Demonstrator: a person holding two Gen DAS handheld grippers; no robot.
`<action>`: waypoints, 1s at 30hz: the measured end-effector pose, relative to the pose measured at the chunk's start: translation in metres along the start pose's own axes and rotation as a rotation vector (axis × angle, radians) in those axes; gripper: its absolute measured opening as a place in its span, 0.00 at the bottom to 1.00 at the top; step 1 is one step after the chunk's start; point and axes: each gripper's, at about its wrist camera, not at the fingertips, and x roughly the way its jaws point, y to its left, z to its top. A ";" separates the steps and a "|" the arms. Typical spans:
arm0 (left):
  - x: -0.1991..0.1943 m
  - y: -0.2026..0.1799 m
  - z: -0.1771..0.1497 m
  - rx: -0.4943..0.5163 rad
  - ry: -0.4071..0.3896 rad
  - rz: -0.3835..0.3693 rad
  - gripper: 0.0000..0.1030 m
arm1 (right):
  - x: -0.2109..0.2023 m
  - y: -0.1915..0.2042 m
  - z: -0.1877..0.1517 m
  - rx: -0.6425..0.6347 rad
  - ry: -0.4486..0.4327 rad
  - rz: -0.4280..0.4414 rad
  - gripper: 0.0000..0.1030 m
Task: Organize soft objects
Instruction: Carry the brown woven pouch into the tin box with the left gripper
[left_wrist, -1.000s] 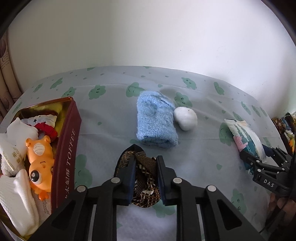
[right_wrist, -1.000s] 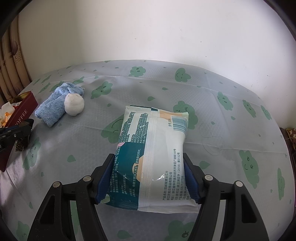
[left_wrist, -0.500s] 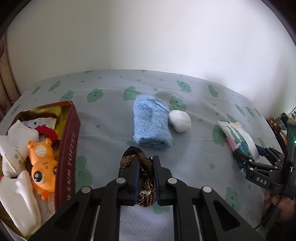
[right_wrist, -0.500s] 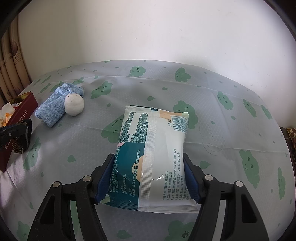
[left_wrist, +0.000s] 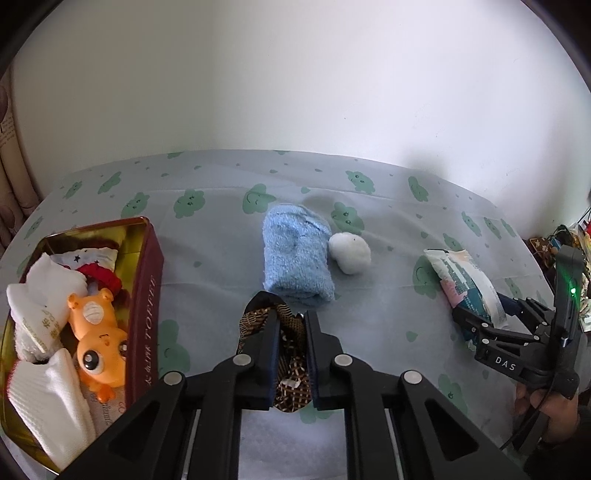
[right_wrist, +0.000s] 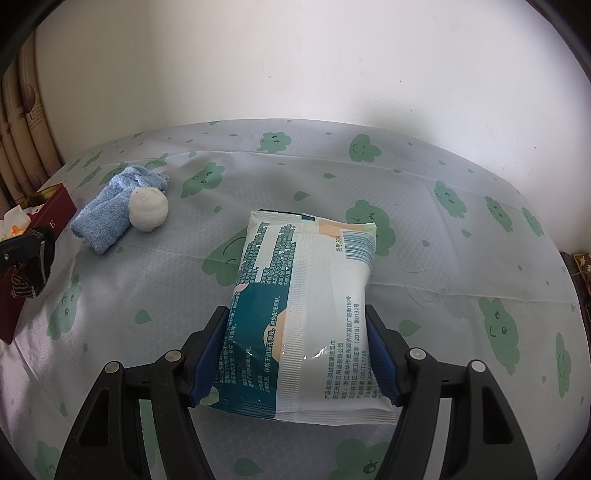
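In the left wrist view, the left gripper (left_wrist: 291, 325) was clamped on a brown patterned cloth (left_wrist: 291, 373), its two fingers pressed together on the bunched fabric, which stuck out ahead of the tips and hung back between them. Just ahead of the fingertips lay a rolled blue towel (left_wrist: 295, 254), and touching the towel's right side sat a small white soft ball (left_wrist: 349, 253). To the gripper's left stood an open red tin (left_wrist: 146, 295) lettered TOFFEE, holding an orange toy figure (left_wrist: 98, 339), white folded cloths (left_wrist: 48, 391) and a red fabric piece (left_wrist: 99, 275). Far to the right, the right gripper (left_wrist: 491, 317) gripped a wipes packet (left_wrist: 467, 286), with a hand (left_wrist: 546, 413) visible behind it. Everything rested on a tablecloth (left_wrist: 221, 229) printed with green clouds.

In the right wrist view, the right gripper (right_wrist: 297, 356) was closed against both long sides of the wipes packet (right_wrist: 306, 302), which extended forward past the fingertips, label side up with printed text and a barcode. Well to the left and ahead lay the blue towel (right_wrist: 110, 212) with the white ball (right_wrist: 149, 208) resting against it. At the far left edge, the left gripper (right_wrist: 35, 258) held the patterned cloth (right_wrist: 24, 286) beside the red tin (right_wrist: 48, 214). A thin loop of thread (right_wrist: 424, 280) lay on the tablecloth (right_wrist: 480, 240) to the right of the packet.
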 end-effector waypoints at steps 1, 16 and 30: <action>-0.002 0.001 0.001 -0.002 -0.001 0.004 0.12 | 0.000 0.000 0.000 0.000 0.000 0.000 0.65; -0.043 0.041 0.014 -0.041 -0.045 0.082 0.12 | 0.001 -0.001 0.000 0.001 0.001 0.001 0.65; -0.068 0.111 0.025 -0.127 -0.073 0.204 0.12 | 0.001 0.000 0.000 0.002 0.003 0.001 0.66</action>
